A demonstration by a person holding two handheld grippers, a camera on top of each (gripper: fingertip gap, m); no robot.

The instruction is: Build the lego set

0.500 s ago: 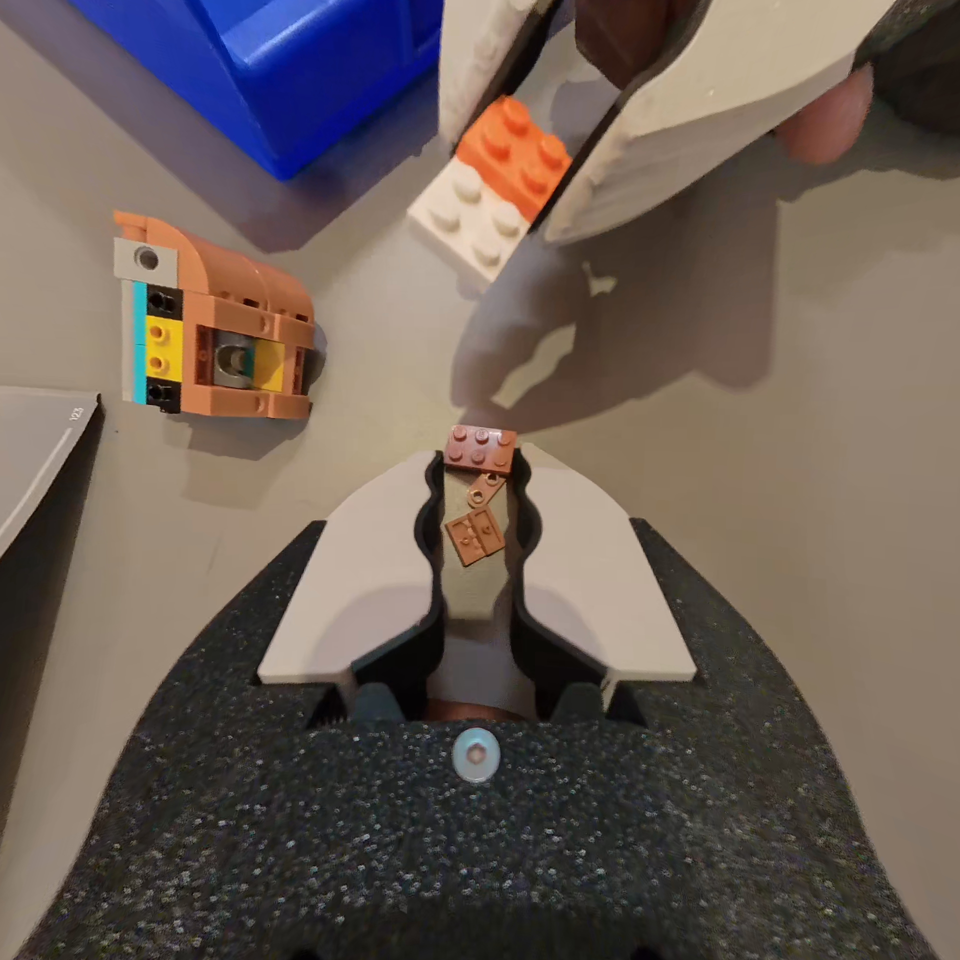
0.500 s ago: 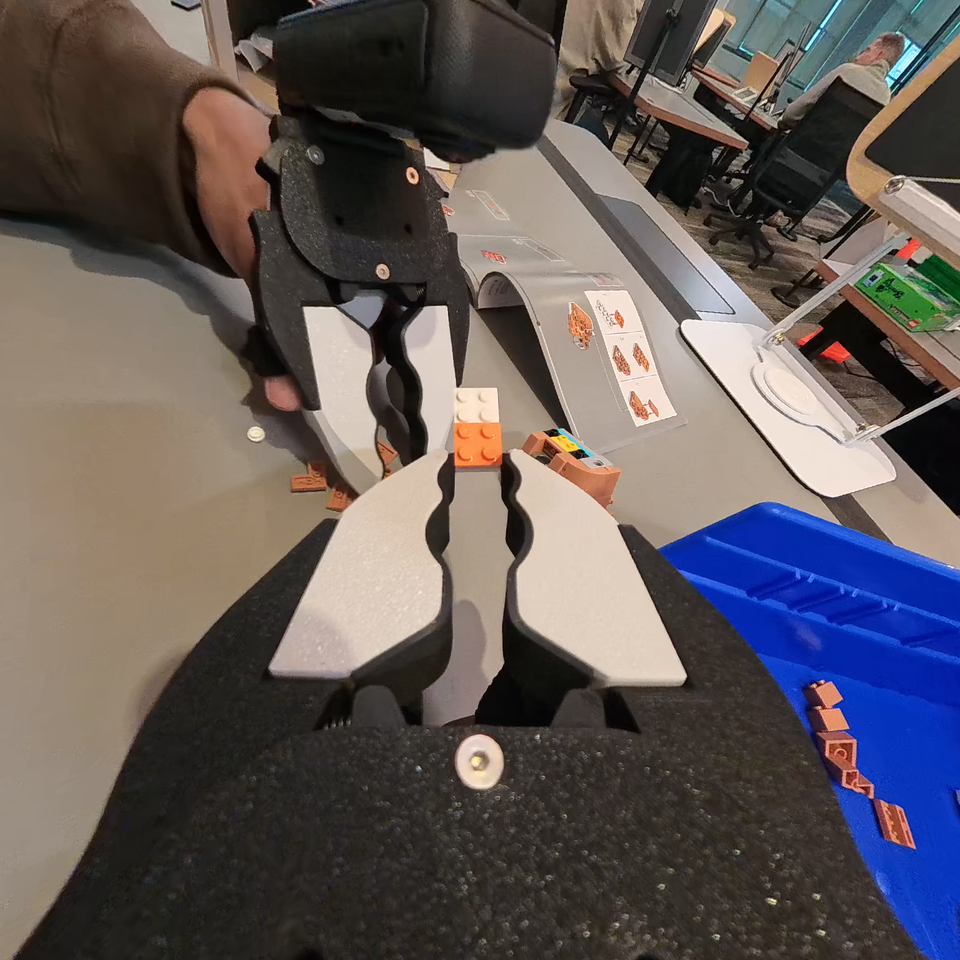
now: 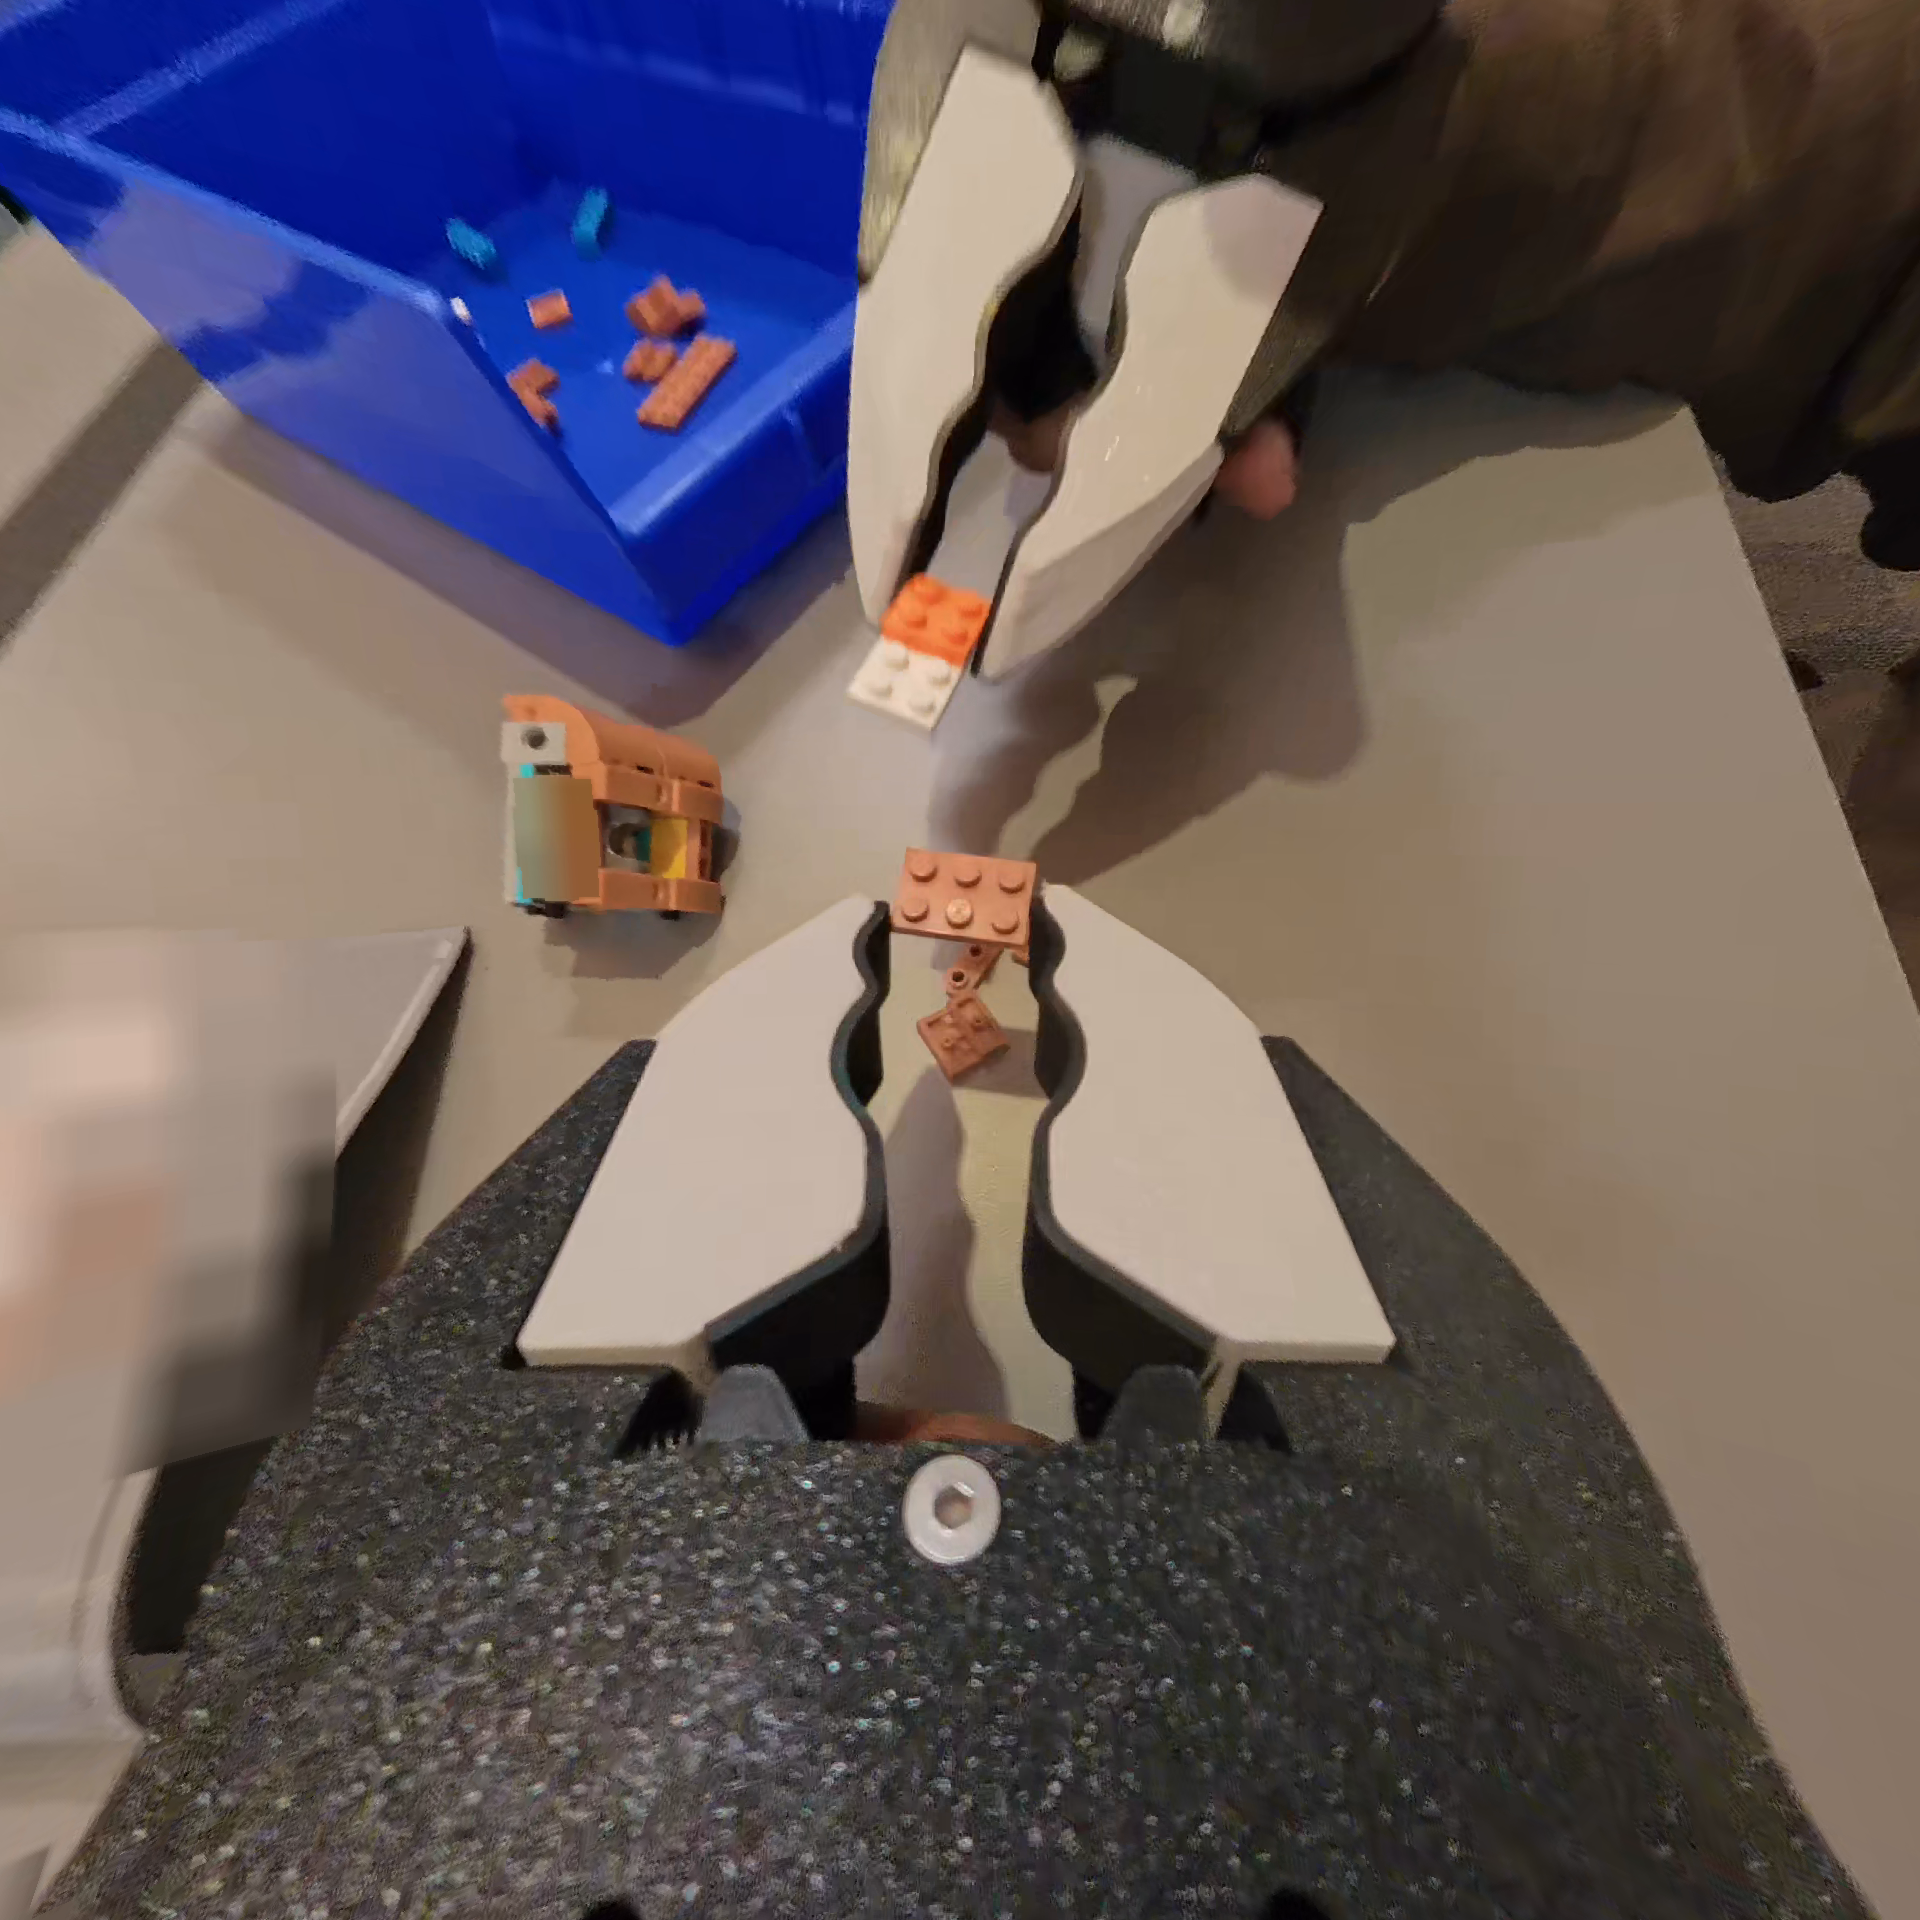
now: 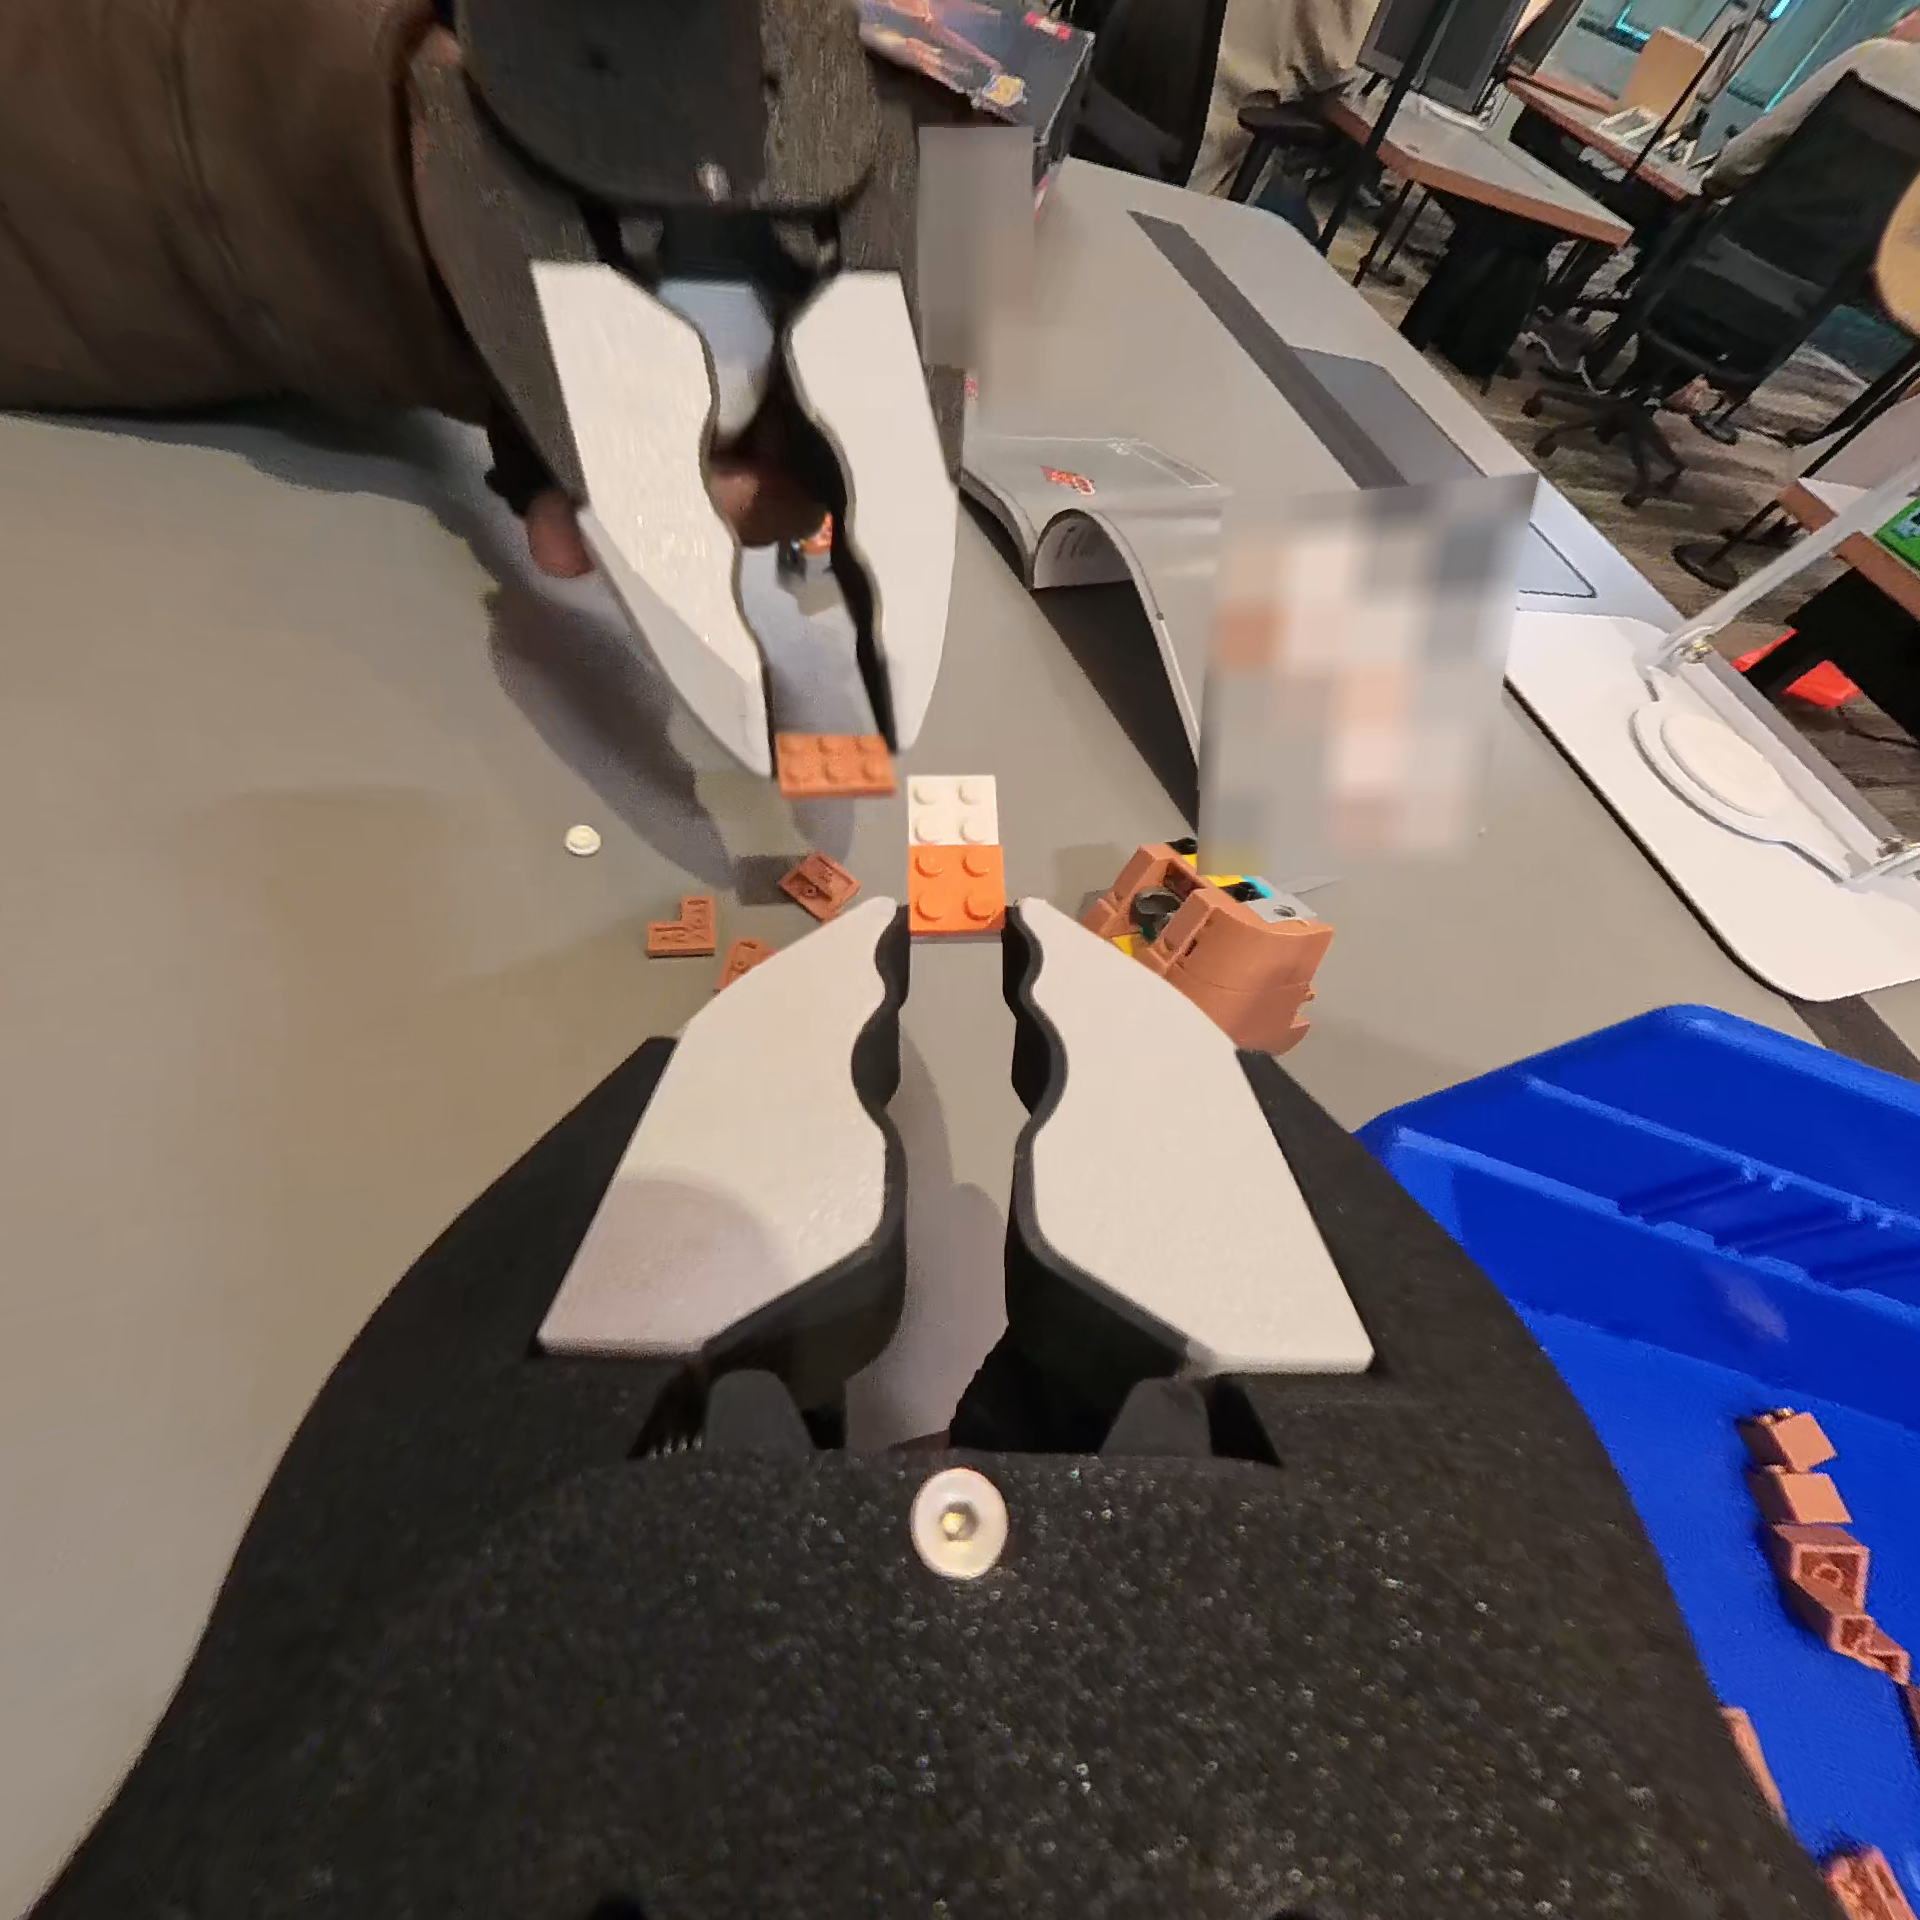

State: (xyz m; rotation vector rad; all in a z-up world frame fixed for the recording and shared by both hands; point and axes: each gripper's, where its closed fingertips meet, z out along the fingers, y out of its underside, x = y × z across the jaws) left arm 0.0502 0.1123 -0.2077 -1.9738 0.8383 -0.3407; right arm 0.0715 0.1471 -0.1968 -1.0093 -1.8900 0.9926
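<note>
Both tongs have something in their tips: the left gripper (image 3: 961, 920) is clamped on a brown plate (image 3: 966, 897) with two rows of studs, held clear of the table (image 3: 1455, 1039) at the middle of the left wrist view; the right gripper (image 4: 956, 920) is closed on the orange end of a small stack, an orange plate (image 4: 956, 891) joined to a white plate (image 4: 951, 810), just above the centre of the right wrist view; I'd guess the brown plate is meant for that stack, so the job is to bring it level over the studs, line the edges up square, then press straight down while the right side holds steady, since a tilted push could pop the thin plate out of the tips; loose brown bits (image 4: 681, 927) lie on the table at mid-left; the half-built model (image 3: 608, 821), rounded brown shell with yellow, teal and grey showing inside, lies on its side left of centre in the left wrist view; a blue bin (image 3: 416, 312) of spare pieces fills the upper left; an open booklet (image 4: 1091, 520) sits farther back
</note>
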